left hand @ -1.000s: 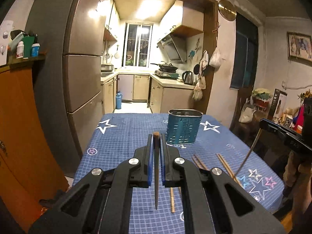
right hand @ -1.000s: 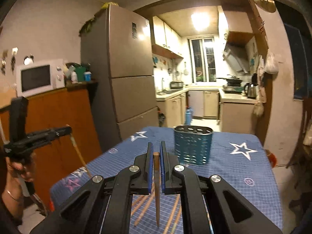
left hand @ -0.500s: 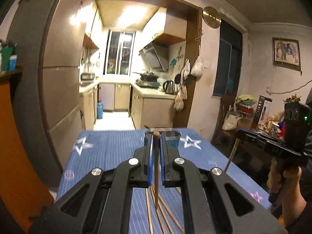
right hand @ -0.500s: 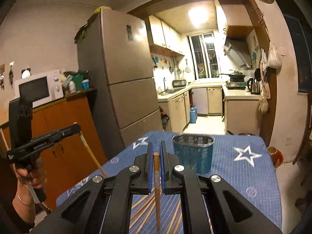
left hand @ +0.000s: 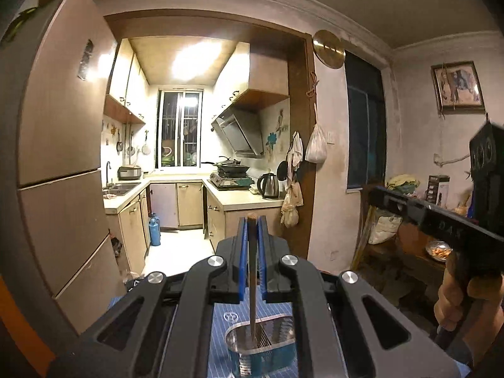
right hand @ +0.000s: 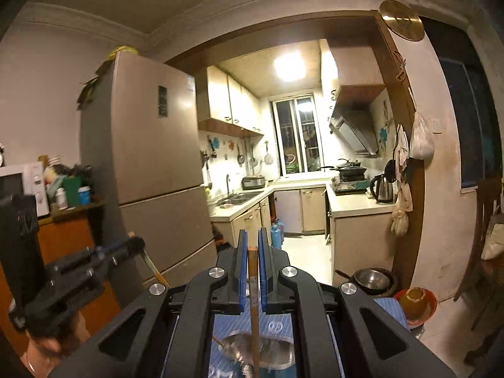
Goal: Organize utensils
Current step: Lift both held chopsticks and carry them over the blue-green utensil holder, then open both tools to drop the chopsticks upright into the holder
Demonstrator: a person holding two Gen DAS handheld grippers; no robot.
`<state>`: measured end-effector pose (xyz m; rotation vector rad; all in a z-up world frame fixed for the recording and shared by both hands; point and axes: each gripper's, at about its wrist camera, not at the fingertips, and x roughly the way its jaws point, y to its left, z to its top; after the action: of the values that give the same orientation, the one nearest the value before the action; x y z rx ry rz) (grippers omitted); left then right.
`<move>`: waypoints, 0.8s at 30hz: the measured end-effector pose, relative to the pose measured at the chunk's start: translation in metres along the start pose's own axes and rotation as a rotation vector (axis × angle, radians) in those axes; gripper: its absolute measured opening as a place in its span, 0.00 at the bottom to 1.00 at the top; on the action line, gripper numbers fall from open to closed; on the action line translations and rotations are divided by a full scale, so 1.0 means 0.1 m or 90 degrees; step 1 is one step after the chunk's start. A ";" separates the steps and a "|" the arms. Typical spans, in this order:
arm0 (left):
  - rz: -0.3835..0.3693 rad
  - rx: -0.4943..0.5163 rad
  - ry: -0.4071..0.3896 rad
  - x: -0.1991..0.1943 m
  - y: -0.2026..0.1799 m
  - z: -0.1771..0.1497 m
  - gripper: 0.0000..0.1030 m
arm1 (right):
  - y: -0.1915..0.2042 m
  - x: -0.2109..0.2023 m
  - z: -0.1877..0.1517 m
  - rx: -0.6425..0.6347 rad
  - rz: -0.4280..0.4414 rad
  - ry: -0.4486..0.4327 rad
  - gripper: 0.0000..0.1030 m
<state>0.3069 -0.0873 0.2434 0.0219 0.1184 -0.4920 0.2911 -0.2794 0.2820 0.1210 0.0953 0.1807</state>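
Two chopsticks are in hand at this moment, one in each tool, and both hang over the holder. The left tool (left hand: pixel 251 258) has its blue-padded fingers pressed together on a dark, slim wooden chopstick (left hand: pixel 252 299), which hangs almost upright with its lower end reaching into the mouth of the blue perforated metal utensil holder (left hand: pixel 283 354) standing on the blue checked cloth of the table (left hand: pixel 274 310). The right tool (right hand: pixel 251 271) likewise pinches a lighter brown wooden chopstick (right hand: pixel 254 324), upright, its lower part crossing the holder's steel rim (right hand: pixel 274 351) in the blurred bottom of the right wrist view. The step in hand looks like the drop-off: each stick is poised above the holder, ready to go in. The next move probably calls for lowering each tip further inside the rim, keeping the two sticks and the two tools apart, and only then spreading the fingers so each stick slides down without tipping out.
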 end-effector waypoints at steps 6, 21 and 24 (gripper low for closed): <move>0.003 -0.009 0.042 0.57 0.18 -0.33 0.05 | -0.19 0.69 -0.20 -0.011 -0.038 0.017 0.07; 0.038 -0.054 0.119 0.80 0.54 -0.98 0.05 | -0.43 1.10 -1.10 0.028 -0.060 0.107 0.44; 0.049 -0.077 0.101 0.65 0.62 -0.91 0.05 | -0.44 0.89 -1.04 0.026 -0.073 0.067 0.58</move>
<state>0.3833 -0.0585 0.1454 -0.0529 0.3022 -0.4052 0.3749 -0.2943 0.1662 0.1457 0.2104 0.0702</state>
